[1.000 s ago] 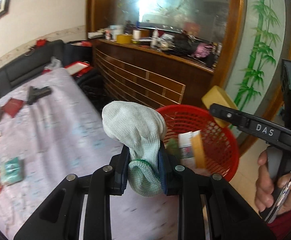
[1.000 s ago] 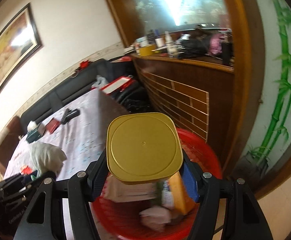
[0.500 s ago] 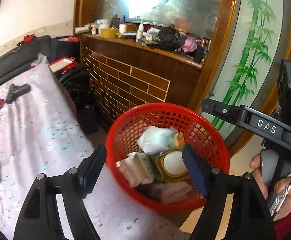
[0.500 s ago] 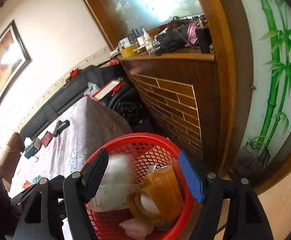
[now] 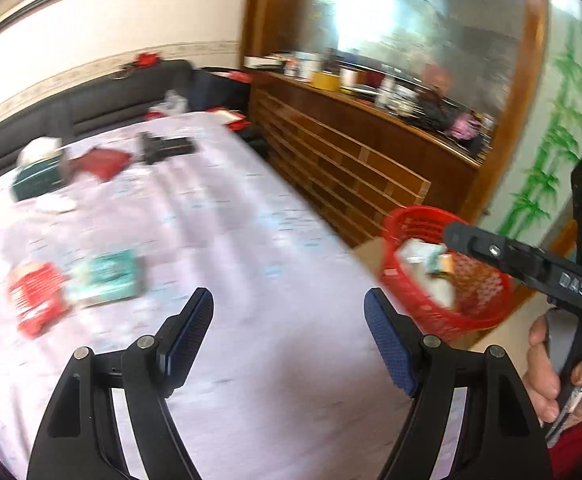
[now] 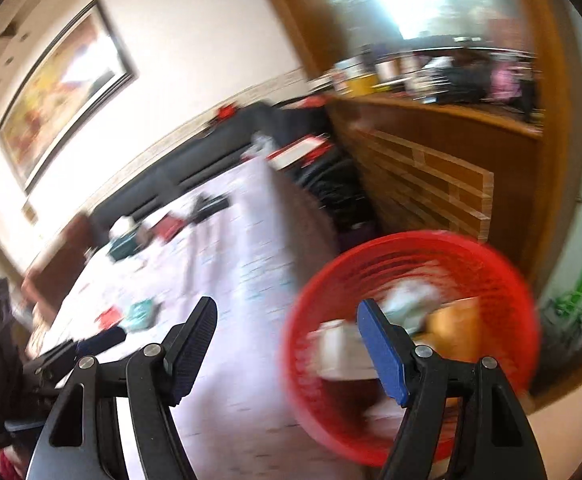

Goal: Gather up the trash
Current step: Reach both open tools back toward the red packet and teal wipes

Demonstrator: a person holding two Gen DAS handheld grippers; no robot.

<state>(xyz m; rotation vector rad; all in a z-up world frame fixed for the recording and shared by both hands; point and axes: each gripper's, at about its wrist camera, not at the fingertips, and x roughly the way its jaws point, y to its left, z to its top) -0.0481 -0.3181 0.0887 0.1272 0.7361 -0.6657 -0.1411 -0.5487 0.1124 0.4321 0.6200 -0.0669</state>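
We hold both tools empty: left gripper [image 5: 289, 342] and right gripper [image 6: 287, 344] gape wide, nothing between them. The red basket [image 6: 411, 248] sits off the table's edge, holding trash. 2 packets [image 5: 75, 288] lie on the tablecloth [image 5: 227, 240], likely next.

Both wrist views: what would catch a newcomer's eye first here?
The red basket stands out, part-filled with trash, on the floor past the table's right edge. On the pale tablecloth a red packet and a green packet lie side by side at the left. Both the left gripper and the right gripper are open and empty.
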